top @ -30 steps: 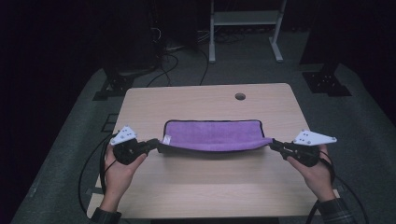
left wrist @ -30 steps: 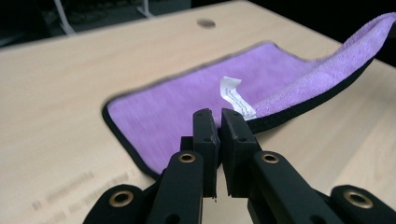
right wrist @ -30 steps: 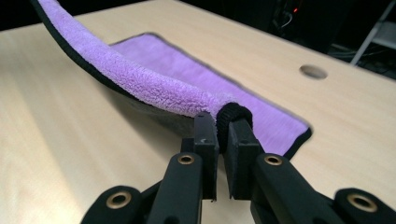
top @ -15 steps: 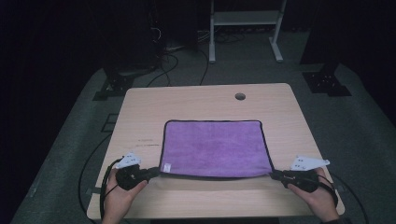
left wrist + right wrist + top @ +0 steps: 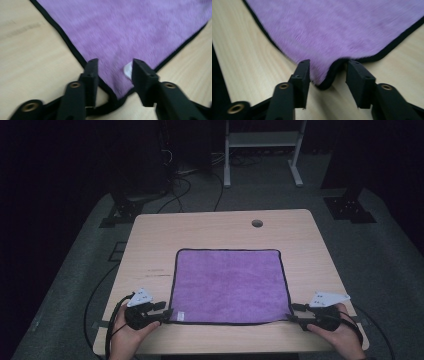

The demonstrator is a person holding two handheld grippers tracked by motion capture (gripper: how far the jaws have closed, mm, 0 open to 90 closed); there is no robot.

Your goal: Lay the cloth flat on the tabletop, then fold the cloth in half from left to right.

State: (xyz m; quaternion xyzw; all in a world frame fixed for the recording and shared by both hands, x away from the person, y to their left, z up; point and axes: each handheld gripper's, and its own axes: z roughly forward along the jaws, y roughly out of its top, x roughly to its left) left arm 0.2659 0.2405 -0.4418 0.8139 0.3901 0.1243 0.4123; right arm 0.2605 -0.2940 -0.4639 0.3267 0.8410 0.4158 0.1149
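Left gripper (image 5: 113,75): jaws spread, near-left corner of purple cloth (image 5: 230,285) lying loose between them, white label (image 5: 128,70) beside one jaw. Right gripper (image 5: 327,75): jaws likewise parted, near-right corner curled up between them, not pinched. Cloth lies spread flat mid-table (image 5: 150,235), near edge close to front rim. Risk: pull your hands back low and a jaw snags black hem, dragging corner and rumpling cloth. Curled right corner may fold under. Lift clear first.
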